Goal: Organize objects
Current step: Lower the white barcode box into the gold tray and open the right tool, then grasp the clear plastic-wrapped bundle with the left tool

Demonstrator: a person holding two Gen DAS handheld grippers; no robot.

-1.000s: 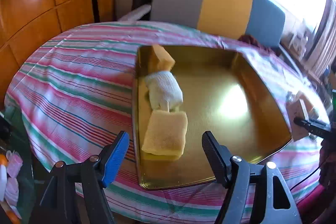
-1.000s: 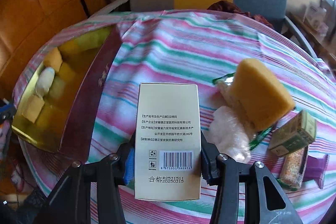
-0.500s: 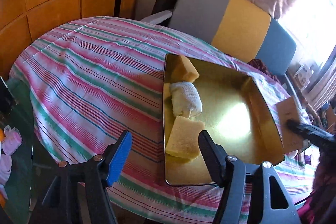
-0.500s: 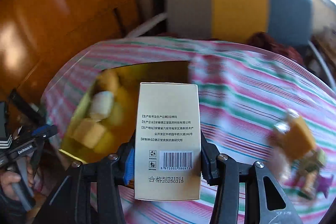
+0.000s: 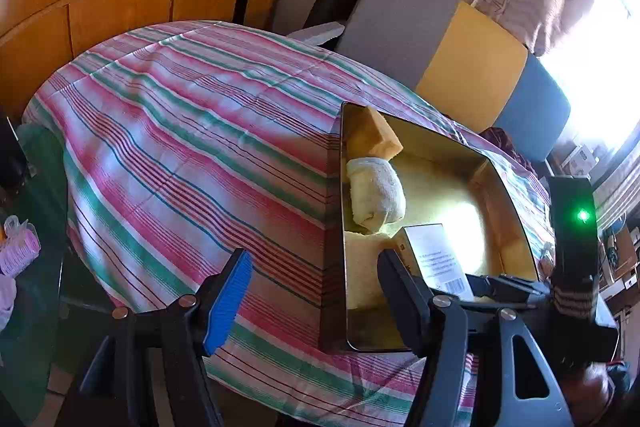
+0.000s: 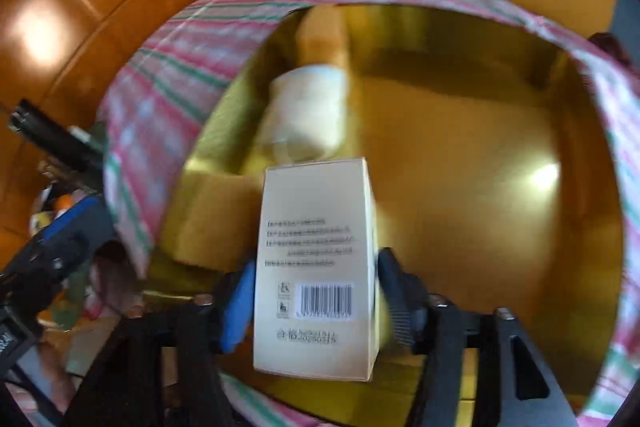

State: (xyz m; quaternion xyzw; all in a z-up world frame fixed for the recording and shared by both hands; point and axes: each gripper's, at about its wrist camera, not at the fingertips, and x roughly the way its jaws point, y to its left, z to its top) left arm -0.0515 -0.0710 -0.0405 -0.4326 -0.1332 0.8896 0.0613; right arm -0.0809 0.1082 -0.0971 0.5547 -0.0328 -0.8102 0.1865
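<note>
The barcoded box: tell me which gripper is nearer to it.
Right. The right gripper has the box between its jaws, which have just been opening, over the gold tray. The left gripper hangs open beside the tray.

tray (image 5: 516, 211): glossy gold metal (mirror-like) | tablecloth (image 5: 192, 147): striped cloth | box (image 6: 320, 259): matt cardboard

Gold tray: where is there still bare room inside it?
The tray's left side is crowded: far sponge, cloth, near sponge, box beside them. Bare floor runs from those to the right and far walls.
</note>
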